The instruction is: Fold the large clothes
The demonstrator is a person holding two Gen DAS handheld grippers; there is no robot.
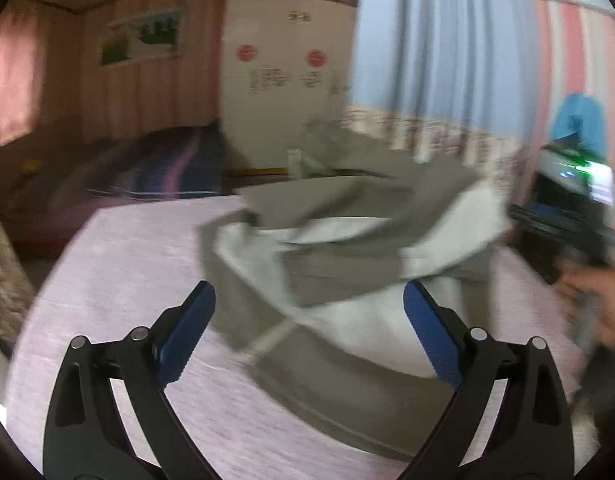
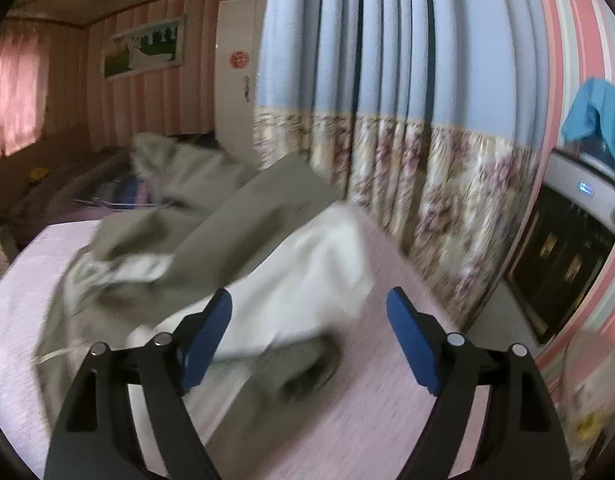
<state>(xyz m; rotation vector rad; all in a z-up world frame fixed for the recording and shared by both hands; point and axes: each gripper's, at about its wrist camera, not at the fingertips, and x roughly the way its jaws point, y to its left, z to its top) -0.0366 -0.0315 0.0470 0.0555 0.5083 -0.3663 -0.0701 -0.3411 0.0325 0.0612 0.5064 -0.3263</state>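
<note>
A large grey-olive garment (image 1: 327,240) with a white lining lies bunched on the pink table (image 1: 119,280), blurred by motion. My left gripper (image 1: 309,312) hangs over its near edge, open, blue pads wide apart and clear of the cloth. In the right wrist view the same garment (image 2: 211,240) spreads from the left to the middle. My right gripper (image 2: 309,314) is open above its white near corner and the pink tabletop (image 2: 347,400), nothing pressed between the pads. A blurred hand (image 1: 595,304) with the other gripper shows at the right edge of the left wrist view.
A blue curtain with a floral hem (image 2: 407,120) hangs just behind the table's right side. A dark cabinet with a lit display (image 2: 567,240) stands at the right. A bed with a striped cover (image 1: 147,172) lies behind the table, and a white wardrobe (image 1: 279,80) beyond.
</note>
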